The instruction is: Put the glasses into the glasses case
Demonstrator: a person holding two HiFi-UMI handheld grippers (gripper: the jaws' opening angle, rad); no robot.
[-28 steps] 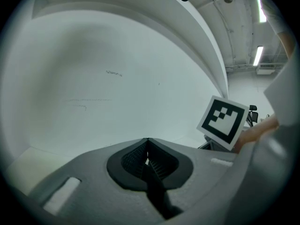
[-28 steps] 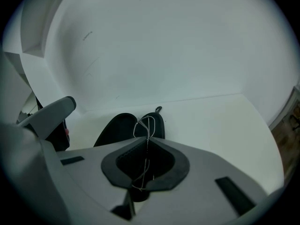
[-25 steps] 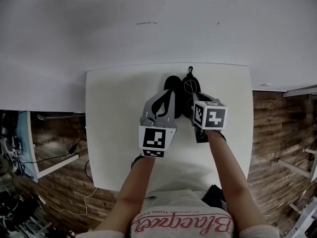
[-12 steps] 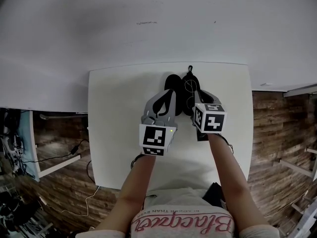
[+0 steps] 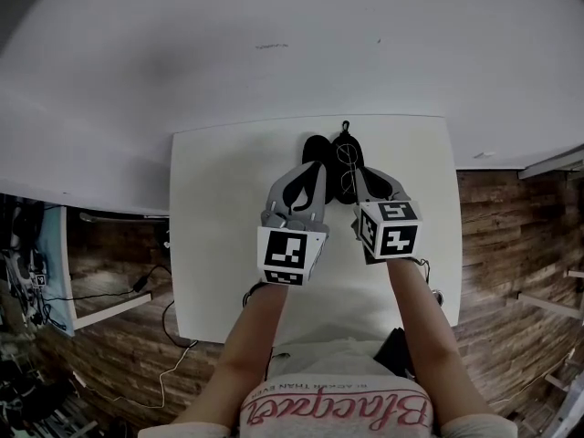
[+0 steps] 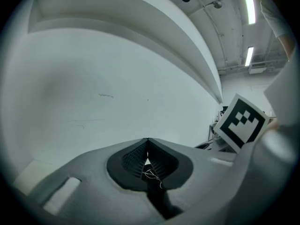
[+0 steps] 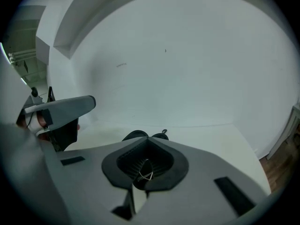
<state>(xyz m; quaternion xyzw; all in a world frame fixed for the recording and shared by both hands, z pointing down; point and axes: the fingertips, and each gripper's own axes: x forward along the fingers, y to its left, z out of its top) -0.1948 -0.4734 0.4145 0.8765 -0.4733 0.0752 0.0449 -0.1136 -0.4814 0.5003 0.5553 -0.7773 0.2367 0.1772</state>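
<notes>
The black glasses case [image 5: 319, 151] lies open at the far middle of the white table [image 5: 219, 217], its two halves side by side. Thin wire-rimmed glasses [image 5: 347, 158] rest over its right half. My left gripper [image 5: 312, 168] is shut, its tips over the case's left half. My right gripper [image 5: 357, 175] is shut too, tips at the near edge of the glasses. In the right gripper view the case [image 7: 135, 135] peeks out just past the shut jaws of the right gripper [image 7: 146, 165]. In the left gripper view the left gripper [image 6: 146, 161] points up at the wall. A fine thread shows between each gripper's pads.
A white wall [image 5: 292, 44] rises right behind the table's far edge. Wooden floor [image 5: 511, 245] lies on both sides, with cables and shelving [image 5: 36, 272] at the left. Bare tabletop lies left of the case and toward the person.
The right gripper has drawn back a little toward the person, showing more of the glasses. The left gripper has hardly moved. Both stay shut.
</notes>
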